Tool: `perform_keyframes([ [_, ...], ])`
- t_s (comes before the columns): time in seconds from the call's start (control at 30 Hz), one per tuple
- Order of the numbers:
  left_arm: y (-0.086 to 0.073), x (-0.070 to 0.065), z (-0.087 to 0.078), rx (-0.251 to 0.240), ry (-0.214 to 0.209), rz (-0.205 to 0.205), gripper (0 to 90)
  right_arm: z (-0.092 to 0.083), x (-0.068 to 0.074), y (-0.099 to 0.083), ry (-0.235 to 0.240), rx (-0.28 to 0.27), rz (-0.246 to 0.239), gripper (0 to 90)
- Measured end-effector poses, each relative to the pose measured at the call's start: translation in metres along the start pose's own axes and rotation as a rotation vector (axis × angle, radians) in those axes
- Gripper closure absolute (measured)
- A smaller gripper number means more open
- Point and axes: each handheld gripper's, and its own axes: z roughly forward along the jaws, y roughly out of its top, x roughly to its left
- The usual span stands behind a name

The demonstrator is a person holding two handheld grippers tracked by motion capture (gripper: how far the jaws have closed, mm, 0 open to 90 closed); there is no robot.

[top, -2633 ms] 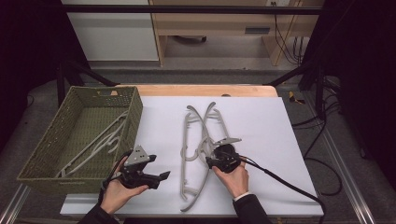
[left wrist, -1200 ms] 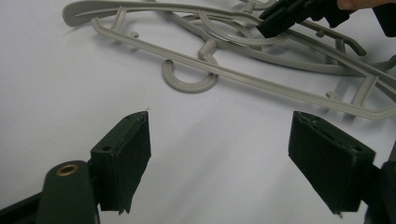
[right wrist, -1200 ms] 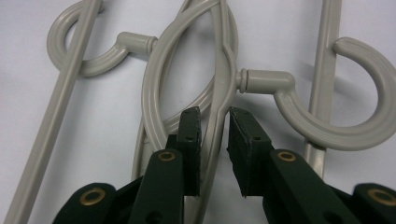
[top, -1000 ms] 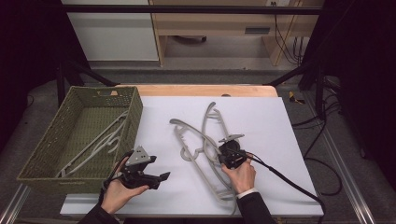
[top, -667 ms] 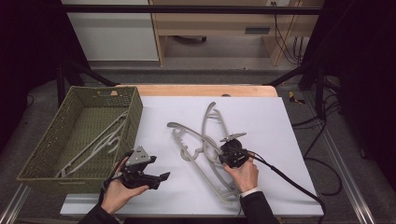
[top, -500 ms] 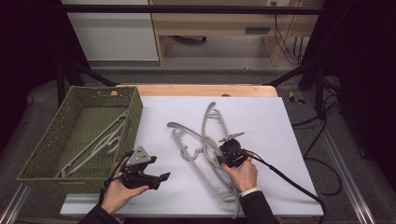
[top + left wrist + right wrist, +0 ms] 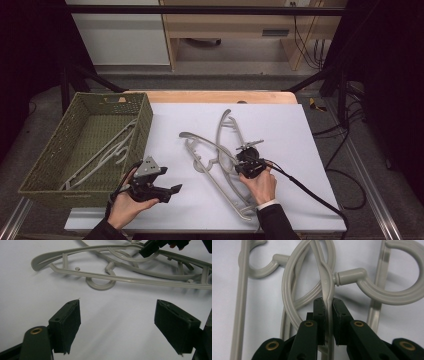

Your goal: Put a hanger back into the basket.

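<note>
The left gripper (image 7: 167, 191) rests low at seven o'clock on the tabletop (image 7: 300, 130), jaws released, pointing toward three o'clock. Right of it, the right gripper (image 7: 239, 169) has just been closing, now clenched on a grey hanger (image 7: 215, 165) lying mid-tabletop across a second hanger (image 7: 225, 130).

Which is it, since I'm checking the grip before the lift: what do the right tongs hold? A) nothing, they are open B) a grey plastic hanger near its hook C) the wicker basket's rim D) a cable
B: in the right gripper view the right tongs pinch the thin rib of a grey hanger just below its hook.
</note>
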Motion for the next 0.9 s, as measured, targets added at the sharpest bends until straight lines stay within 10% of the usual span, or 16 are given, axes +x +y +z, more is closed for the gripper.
perform_keyframes([
  [0.57, 0.018, -0.004, -0.026, -0.068, -0.014, 0.003, 20.9, -0.053, -0.007, 0.004, 0.118, -0.112, -0.068, 83.0],
  [0.9, 0.044, -0.010, -0.048, -0.065, -0.029, 0.056, 20.5, -0.075, 0.006, 0.002, 0.226, -0.139, -0.283, 83.0],
])
